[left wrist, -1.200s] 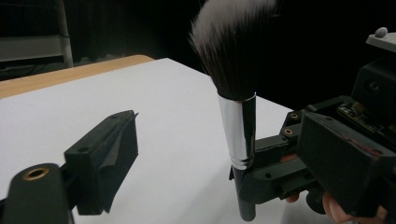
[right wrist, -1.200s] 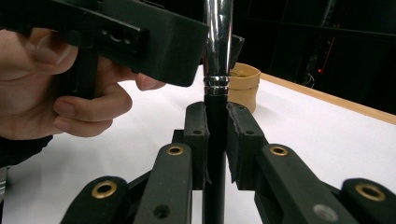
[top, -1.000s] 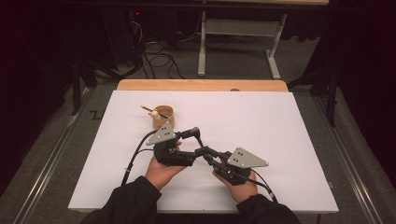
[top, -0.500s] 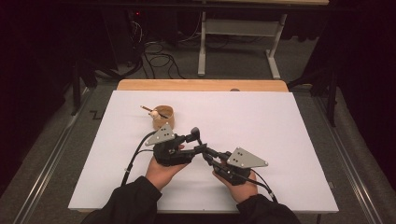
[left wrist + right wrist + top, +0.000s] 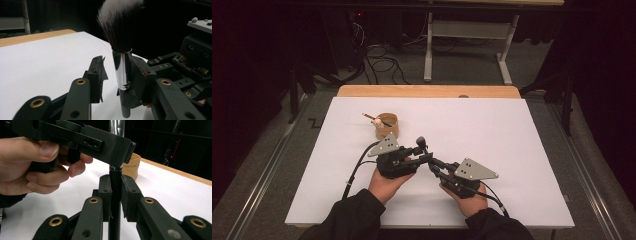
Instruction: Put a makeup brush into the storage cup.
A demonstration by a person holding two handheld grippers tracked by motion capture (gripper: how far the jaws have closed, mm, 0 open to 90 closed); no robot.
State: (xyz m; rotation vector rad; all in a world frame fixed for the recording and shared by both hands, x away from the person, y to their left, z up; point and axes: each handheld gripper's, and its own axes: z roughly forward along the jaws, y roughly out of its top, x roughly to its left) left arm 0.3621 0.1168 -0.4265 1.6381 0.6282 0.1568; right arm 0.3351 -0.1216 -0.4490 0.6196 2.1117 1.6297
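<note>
A makeup brush (image 5: 420,142) with dark white-tipped bristles, a silver ferrule and a black handle stands upright over the white table top. My right gripper (image 5: 432,164) is shut on the black handle (image 5: 115,215) from the right. My left gripper (image 5: 422,153) reaches in from the left at the ferrule (image 5: 121,67). Its jaws have just been closing with the brush between them. One pad (image 5: 140,75) lies against the ferrule, while the other pad (image 5: 98,72) stands a small gap off it.
A small wooden bowl (image 5: 387,127) with a ball-tipped stick (image 5: 374,119) leaning in it stands behind the left gripper. The white sheet (image 5: 512,150) covers the table, with a wooden strip (image 5: 427,91) along the far edge. Beyond it are table legs and cables on the floor.
The left gripper's jaws have drawn in around the brush's ferrule. Both hands and the brush have stayed where they were.
</note>
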